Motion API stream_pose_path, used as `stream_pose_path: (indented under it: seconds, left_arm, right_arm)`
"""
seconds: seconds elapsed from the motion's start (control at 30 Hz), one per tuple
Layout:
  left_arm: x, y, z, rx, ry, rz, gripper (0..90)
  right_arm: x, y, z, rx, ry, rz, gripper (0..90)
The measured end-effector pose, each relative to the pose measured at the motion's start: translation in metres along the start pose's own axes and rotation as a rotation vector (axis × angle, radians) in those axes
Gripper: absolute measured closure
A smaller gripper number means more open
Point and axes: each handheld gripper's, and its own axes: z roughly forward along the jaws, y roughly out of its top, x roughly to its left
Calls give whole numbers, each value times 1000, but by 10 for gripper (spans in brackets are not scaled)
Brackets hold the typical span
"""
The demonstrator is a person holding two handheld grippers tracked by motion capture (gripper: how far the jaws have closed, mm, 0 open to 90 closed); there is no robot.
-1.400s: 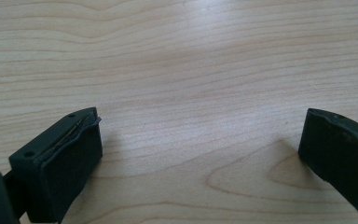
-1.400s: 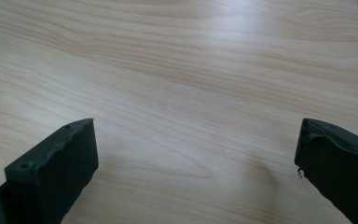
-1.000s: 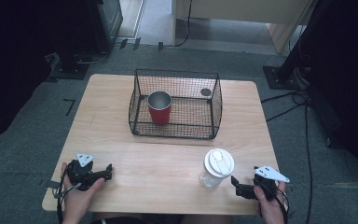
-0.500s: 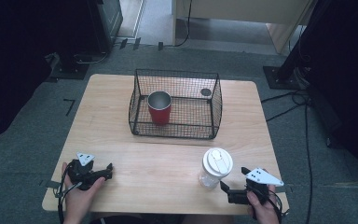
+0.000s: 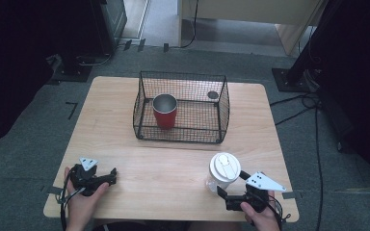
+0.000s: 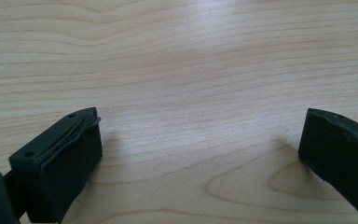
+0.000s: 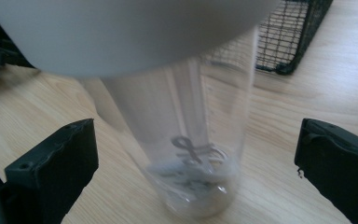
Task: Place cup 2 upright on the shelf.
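Clear shaker [image 5: 220, 174] upright near table [image 5: 173, 159] front edge, between wide-open right gripper [image 5: 229, 198] jaws. Likely light, smooth, top-heavy; grip body below white lid [image 5: 225, 166]. Left gripper [image 5: 107, 179] wide, idle.

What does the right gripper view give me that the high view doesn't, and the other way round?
Right gripper view alone: the clear shaker cup's see-through wall and the wire whisk piece at its bottom, with the cup standing between the right hand-held gripper's wide-open jaws, untouched.

High view alone: the cup's white lid from above, the red cup inside the wire basket, and the left hand-held gripper.

Both: the cup, the basket, the wooden table.
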Motion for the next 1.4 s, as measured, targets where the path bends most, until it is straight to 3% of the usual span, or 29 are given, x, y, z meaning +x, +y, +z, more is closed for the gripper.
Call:
stream_pose_path:
  seconds: [0.13,0.43,0.63,0.9,1.03,1.13,1.3,1.4]
  left_arm:
    - [0,0,0,0,0,0,0]
    - [0,0,0,0,0,1,0]
    - [-4,1,1,-1,10,-8,0]
    - [-7,2,2,0,4,-2,0]
    - [-7,2,2,0,4,-2,0]
    - [-7,2,2,0,4,-2,0]
    - [-7,2,2,0,4,-2,0]
    - [-7,2,2,0,4,-2,0]
  right_arm:
    - [8,5,2,-9,-9,-20,0]
    - [18,15,8,-50,-55,-5,0]
    - [26,20,10,-82,-119,-1,79]
    - [30,22,15,-85,-147,-22,138]
    - [35,23,16,-86,-175,-70,155]
    - [39,23,17,-83,-178,-81,159]
    - [45,24,20,-102,-226,-112,161]
    - [46,27,20,-110,-226,-98,161]
